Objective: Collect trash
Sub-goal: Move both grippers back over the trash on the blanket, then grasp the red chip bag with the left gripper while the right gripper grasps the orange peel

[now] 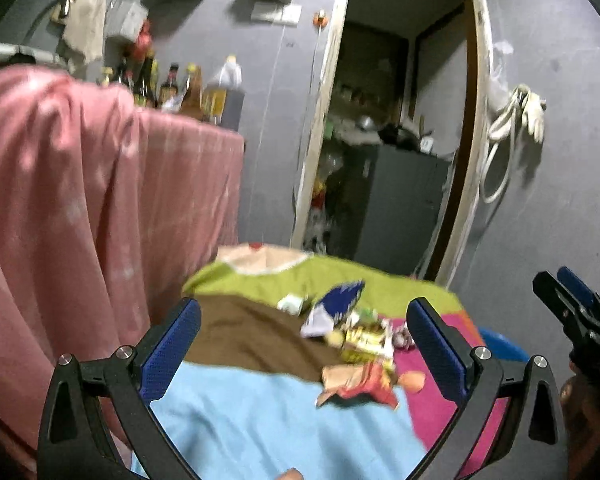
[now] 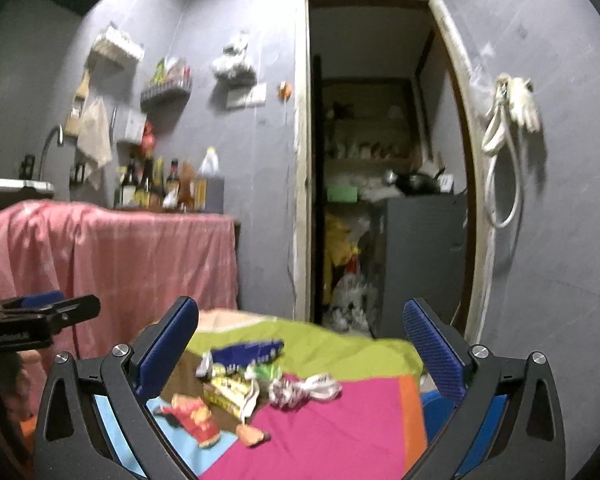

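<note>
Both my grippers hang above the patchwork cloth (image 2: 332, 420) with their fingers spread wide and holding nothing: the left gripper (image 1: 304, 344) frames the pile from one side, the right gripper (image 2: 300, 352) from the other. The trash sits in a loose cluster near the middle of the cloth, where the brown, green and pink panels meet. I judge the step in hand to be the first pick, and I would start at the edge of the heap, not its centre. The red wrapper (image 2: 194, 420) lies nearest me and apart from the rest, crumpled and flat, so I should come down steeply, pinch a raised fold and avoid catching the soft cloth beneath. The yellow wrapper (image 2: 230, 394) and blue packet (image 2: 248, 354) look like thin, glossy film, likely slippery. The white crumpled wad (image 2: 304, 390) looks bulkier, an easier bite. A blue bin (image 1: 504, 346) shows beyond the cloth's far edge.
</note>
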